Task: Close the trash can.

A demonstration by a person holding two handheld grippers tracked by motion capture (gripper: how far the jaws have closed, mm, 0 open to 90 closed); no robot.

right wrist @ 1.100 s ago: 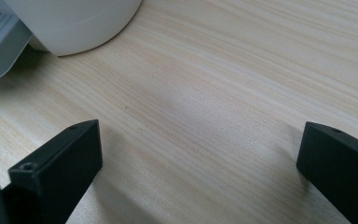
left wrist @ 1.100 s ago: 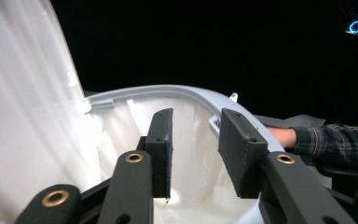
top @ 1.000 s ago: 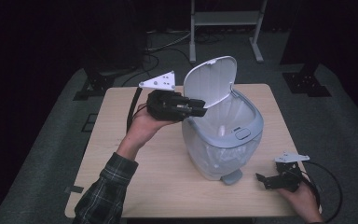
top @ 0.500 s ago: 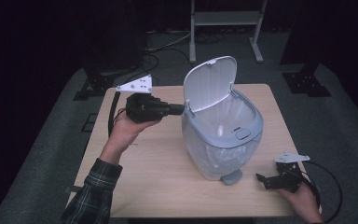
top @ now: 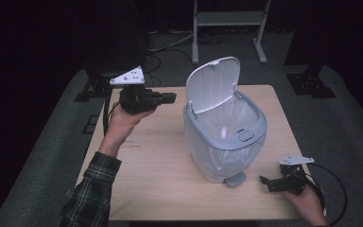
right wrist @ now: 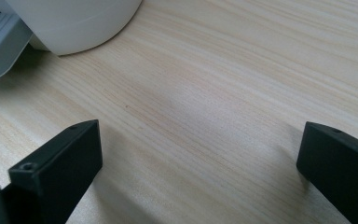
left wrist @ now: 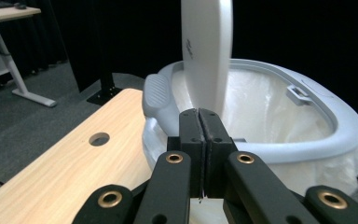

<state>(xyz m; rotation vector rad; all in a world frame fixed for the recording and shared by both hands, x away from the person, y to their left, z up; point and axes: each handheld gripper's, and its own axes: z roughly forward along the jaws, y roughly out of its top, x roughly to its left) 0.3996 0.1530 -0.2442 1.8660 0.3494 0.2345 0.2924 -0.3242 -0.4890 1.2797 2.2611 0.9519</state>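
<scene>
The bin [top: 224, 137] stands mid-table, lid [top: 212, 85] raised. The left gripper [top: 170, 98], jaws together and empty, hangs at its nine o'clock; the right gripper [top: 264, 181], jaws apart, rests at five o'clock beside the pedal [top: 235, 179]. Judged step: lid opened, left hand clear; next likely calls for pressing the lid down.

Counted on one bench [top: 160, 170]: one lidded bin [top: 227, 142] with one liner bag [top: 217, 156] and one pedal [top: 235, 179]; two grippers are held.
</scene>
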